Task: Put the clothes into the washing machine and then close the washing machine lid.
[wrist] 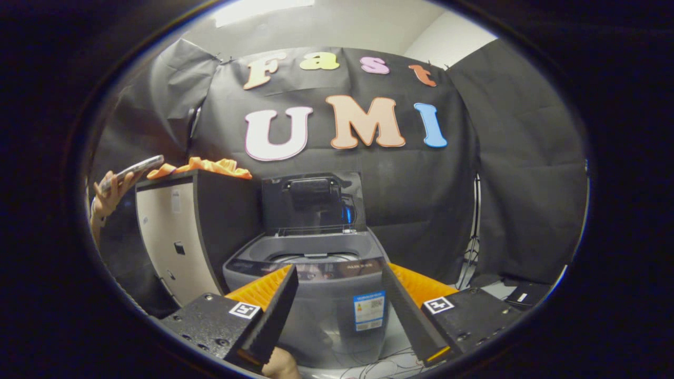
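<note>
A grey top-loading washing machine [321, 284] stands straight ahead of my fingers, its dark lid [314, 202] raised upright at the back and the drum opening visible. An orange garment [202, 167] lies on top of a tall cabinet [176, 237] to the left of the machine, well beyond and above my left finger. My gripper [339, 271] is open, with nothing between its fingers; the washer's front shows in the gap.
A person's hand [108, 197] holds a phone [131, 171] left of the cabinet. Cables lie on the floor [389, 363] in front of the washer. A stand's legs [471, 258] and dark flat items [518, 295] sit to the right.
</note>
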Tool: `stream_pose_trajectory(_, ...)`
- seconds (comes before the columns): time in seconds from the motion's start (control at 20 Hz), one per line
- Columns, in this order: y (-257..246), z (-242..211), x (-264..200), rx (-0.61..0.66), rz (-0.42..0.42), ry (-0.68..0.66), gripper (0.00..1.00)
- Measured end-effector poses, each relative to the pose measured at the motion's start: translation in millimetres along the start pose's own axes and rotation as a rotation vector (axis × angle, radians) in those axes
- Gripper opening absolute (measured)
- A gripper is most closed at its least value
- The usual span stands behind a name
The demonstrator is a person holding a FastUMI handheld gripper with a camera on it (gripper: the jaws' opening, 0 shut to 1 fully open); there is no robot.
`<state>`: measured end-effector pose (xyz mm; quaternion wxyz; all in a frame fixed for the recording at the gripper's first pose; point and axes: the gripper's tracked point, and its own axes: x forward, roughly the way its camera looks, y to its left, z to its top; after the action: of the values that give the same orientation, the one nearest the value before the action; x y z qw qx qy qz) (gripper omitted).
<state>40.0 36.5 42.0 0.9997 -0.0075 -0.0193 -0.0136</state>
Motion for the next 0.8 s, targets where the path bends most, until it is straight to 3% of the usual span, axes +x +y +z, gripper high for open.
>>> stream_pose_trajectory(0.25, 78.0, 65.3, 49.2, 0.047, 0.061, 0.017, 0.97)
stream_pose_trajectory(0.45, 164.4, 116.9, 88.8, 0.125, 0.168, 0.063, 0.97)
stream_pose_trajectory(0.8, 325.9, 180.7, 140.5, 0.110, 0.390, 0.132, 0.97)
